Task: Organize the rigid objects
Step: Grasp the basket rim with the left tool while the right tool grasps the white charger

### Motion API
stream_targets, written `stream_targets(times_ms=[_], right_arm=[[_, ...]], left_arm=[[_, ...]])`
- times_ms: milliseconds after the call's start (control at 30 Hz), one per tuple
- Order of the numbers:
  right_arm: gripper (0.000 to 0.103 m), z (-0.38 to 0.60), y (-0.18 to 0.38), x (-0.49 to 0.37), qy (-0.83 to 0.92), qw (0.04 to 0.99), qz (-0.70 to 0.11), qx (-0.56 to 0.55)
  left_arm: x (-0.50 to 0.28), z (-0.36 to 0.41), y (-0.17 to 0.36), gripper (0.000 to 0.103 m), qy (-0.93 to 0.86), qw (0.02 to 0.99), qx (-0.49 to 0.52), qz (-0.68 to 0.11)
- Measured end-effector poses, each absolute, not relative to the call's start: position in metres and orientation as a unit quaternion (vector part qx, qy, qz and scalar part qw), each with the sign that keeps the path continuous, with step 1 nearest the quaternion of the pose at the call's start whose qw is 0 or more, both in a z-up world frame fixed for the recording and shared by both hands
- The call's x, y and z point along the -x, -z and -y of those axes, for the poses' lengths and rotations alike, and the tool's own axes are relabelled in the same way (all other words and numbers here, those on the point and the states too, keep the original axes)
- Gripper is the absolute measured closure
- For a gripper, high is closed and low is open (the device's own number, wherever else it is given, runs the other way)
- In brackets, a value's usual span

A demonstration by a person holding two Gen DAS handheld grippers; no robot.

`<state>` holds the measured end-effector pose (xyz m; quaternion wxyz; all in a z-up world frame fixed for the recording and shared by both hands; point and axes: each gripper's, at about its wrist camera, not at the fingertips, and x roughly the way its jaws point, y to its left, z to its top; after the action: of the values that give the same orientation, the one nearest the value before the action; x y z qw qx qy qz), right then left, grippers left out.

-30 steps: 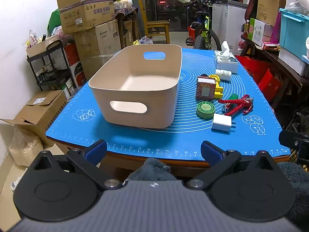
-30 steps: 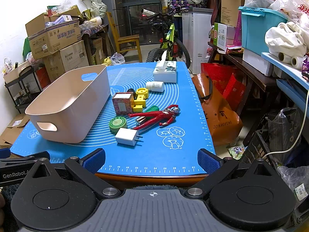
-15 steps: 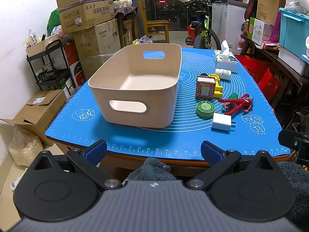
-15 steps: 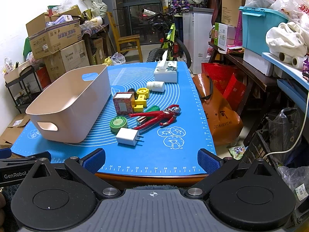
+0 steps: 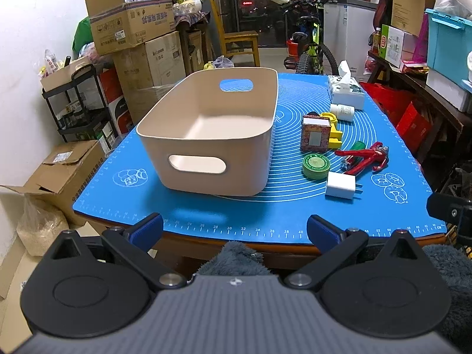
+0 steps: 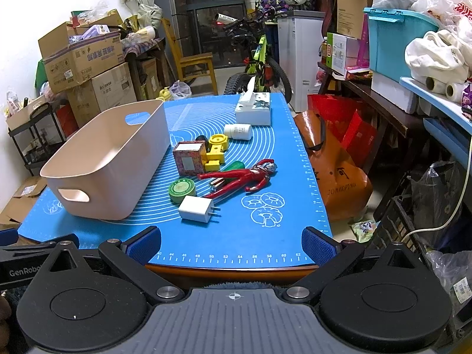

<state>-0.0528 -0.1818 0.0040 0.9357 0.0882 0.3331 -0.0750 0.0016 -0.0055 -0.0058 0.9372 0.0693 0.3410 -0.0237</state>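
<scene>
An empty beige bin (image 5: 212, 135) (image 6: 109, 159) stands on the left of the blue mat (image 5: 236, 209) (image 6: 250, 236). To its right lie a white charger plug (image 5: 340, 185) (image 6: 196, 209), a green round tin (image 5: 315, 165) (image 6: 182, 190), a patterned small box (image 5: 315, 137) (image 6: 188, 159), a yellow toy (image 5: 333, 129) (image 6: 216, 150), a red figure (image 5: 365, 157) (image 6: 242, 175), a white pill bottle (image 5: 342, 112) (image 6: 238, 132) and a tissue box (image 5: 345, 90) (image 6: 253, 107). My left gripper (image 5: 234, 230) and right gripper (image 6: 231, 243) hover open at the table's near edge, holding nothing.
Cardboard boxes (image 5: 132, 29) and a black cart (image 5: 79, 109) crowd the left wall. An orange bag (image 6: 336, 174) and red bags sit on the floor at the table's right, with shelves and a teal crate (image 6: 395, 44) beyond. A bicycle (image 6: 259, 65) stands behind the table.
Both grippers have drifted very slightly; the views are nearly the same and no object on the mat has moved.
</scene>
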Motion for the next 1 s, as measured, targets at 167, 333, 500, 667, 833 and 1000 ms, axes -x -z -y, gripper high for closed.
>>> stream_targets(times_ms=[167, 333, 500, 667, 833, 1000], right_arm=[[0.002, 0.178, -0.012, 0.054, 0.073, 0.94, -0.32, -0.094], [0.002, 0.179, -0.022, 0.041, 0.066, 0.939, -0.316, -0.116], [0.002, 0.178, -0.027, 0.02, 0.061, 0.939, -0.316, -0.118], [0.002, 0.176, -0.023, -0.009, 0.063, 0.935, -0.33, -0.116], [0.002, 0.172, -0.004, -0.041, 0.074, 0.924, -0.359, -0.113], [0.002, 0.166, 0.022, -0.072, 0.083, 0.908, -0.396, -0.112]], left_arm=[[-0.004, -0.002, -0.001, 0.001, 0.023, 0.937, -0.06, -0.343], [-0.011, -0.017, -0.02, 0.001, 0.009, 0.944, -0.048, -0.328], [-0.032, -0.032, -0.037, 0.0, -0.025, 0.948, -0.063, -0.31], [-0.066, -0.05, -0.046, 0.0, -0.042, 0.95, -0.053, -0.305], [-0.105, -0.067, -0.041, 0.0, -0.041, 0.947, -0.038, -0.316], [-0.138, -0.085, -0.029, 0.001, -0.03, 0.942, -0.039, -0.332]])
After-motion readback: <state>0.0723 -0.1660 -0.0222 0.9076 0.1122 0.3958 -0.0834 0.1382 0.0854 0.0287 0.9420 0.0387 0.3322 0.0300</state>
